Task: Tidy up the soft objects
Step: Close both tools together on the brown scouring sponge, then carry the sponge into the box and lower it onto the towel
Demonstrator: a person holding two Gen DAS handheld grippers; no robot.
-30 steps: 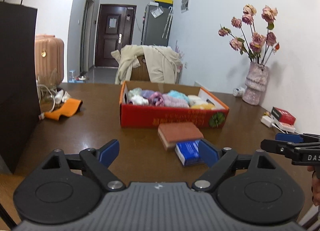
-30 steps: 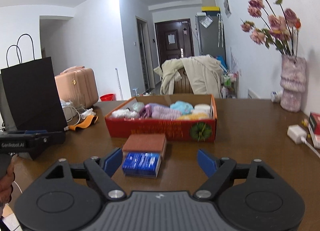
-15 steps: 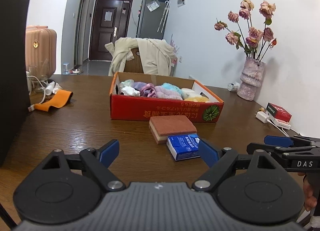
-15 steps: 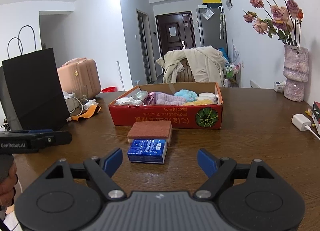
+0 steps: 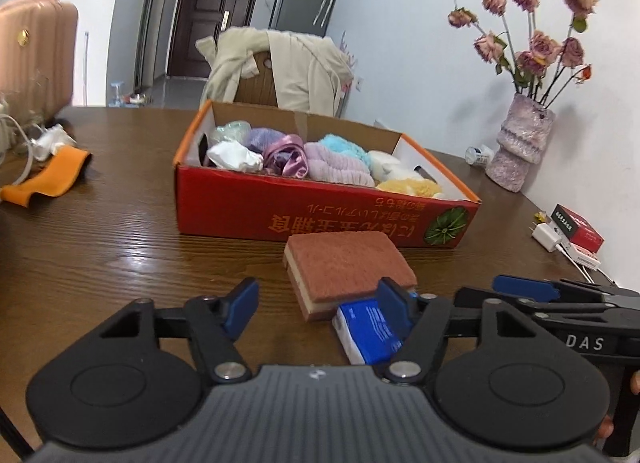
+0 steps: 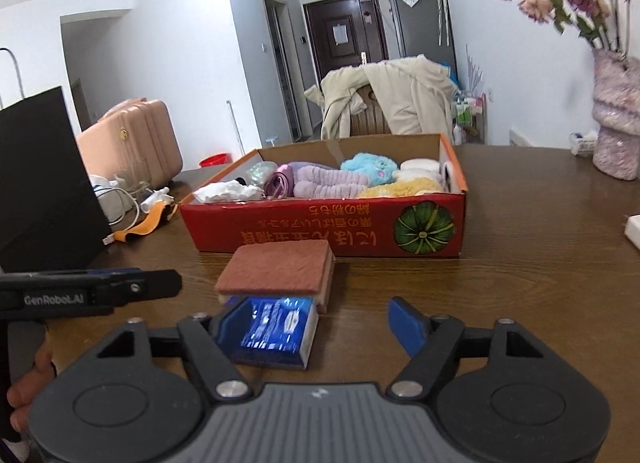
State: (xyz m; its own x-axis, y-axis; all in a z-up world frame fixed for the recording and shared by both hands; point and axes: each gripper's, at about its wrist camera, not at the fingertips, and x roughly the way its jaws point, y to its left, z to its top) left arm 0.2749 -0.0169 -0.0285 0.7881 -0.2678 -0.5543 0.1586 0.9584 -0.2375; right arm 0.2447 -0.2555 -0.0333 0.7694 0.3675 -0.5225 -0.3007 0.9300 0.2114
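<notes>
A red-brown sponge [image 5: 348, 263] [image 6: 276, 267] lies on the wooden table in front of a red cardboard box [image 5: 320, 215] [image 6: 320, 231] filled with several soft plush and cloth items. A blue tissue pack [image 5: 364, 327] [image 6: 276, 327] lies against the sponge's near side. My left gripper [image 5: 318, 305] hovers low over the sponge's near corner, its jaws closing with nothing pressed between them. My right gripper [image 6: 318, 323] is just behind the tissue pack, which sits by its left finger; its jaws are closing too, apart from the pack. Each gripper shows at the edge of the other's view.
A vase of dried roses [image 5: 520, 147] [image 6: 616, 135] stands at the right by the wall, with a white charger [image 5: 546, 237] and a small red box [image 5: 576, 223] near it. A black paper bag [image 6: 44, 183], an orange strap [image 5: 48, 179] and cables lie left. A coat-draped chair [image 5: 276, 71] stands behind the table.
Both grippers have moved forward and down toward the sponge and tissue pack, which now look much larger and closer. Both pairs of jaws have narrowed.
</notes>
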